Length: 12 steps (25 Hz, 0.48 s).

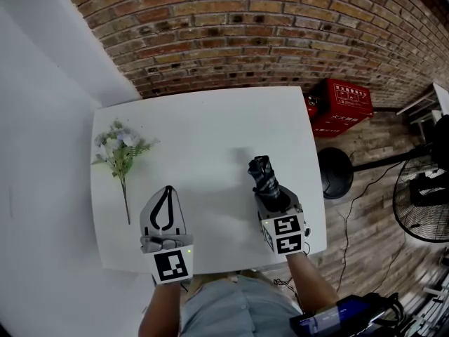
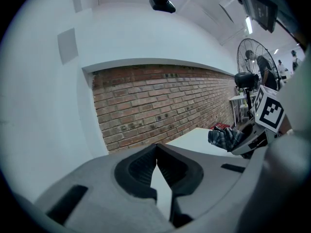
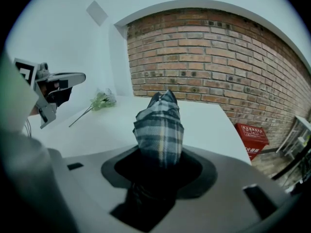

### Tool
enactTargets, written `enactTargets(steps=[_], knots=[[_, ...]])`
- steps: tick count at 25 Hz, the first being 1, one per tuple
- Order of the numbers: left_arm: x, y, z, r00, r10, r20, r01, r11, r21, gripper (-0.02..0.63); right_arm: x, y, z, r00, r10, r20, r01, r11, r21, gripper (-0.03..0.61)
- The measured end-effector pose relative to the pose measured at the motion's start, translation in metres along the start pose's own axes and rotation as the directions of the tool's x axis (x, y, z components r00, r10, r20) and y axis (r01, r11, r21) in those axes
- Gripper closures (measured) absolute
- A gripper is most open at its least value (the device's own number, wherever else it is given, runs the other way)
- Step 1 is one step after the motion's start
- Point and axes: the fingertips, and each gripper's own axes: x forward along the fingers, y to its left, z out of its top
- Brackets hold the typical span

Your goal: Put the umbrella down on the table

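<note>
Closest to the person, at the table's [image 1: 210, 139] near edge, are the two hand-held tools, and the right gripper [image 1: 272, 194] is the one that matters. It holds the umbrella [image 1: 263, 173], a folded one in a dark plaid sleeve. The jaws are clamped about its near end at a middling width, and most of its length sticks out past the fingertips. The umbrella's long axis follows the line of the jaws: it points away from the person toward the table's far edge and slopes nose-down at the tabletop. It hangs over the right-hand part of the table, inside the near edge. Its shadow falls on the table a little apart from it, so it looks to be in the air, though whether the far tip touches the surface cannot be made out.

To my eye, what remains is to bring it down and flatter, until its length lies on the table, before the jaws let go.

Over the table's near left part, the left gripper [image 1: 168, 192] has its jaw tips together with nothing between them, well apart from the umbrella. Flowers [image 1: 121, 149] lie by the table's left edge, out of the way.
</note>
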Motion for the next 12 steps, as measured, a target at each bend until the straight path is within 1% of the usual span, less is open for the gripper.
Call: enactTargets(steps=[8, 12], knots=[[0.004, 0.004, -0.006, 1.0, -0.004, -0.001, 0.004, 1.0, -0.007, 0.606, 0.009, 0.001, -0.005, 0.999, -0.001, -0.032, 0.001, 1.0, 0.001, 0.379], [0.007, 0.004, -0.009, 1.0, -0.009, -0.009, 0.009, 1.0, -0.009, 0.606, 0.015, 0.002, -0.01, 0.998, 0.006, -0.07, -0.006, 1.0, 0.003, 0.374]])
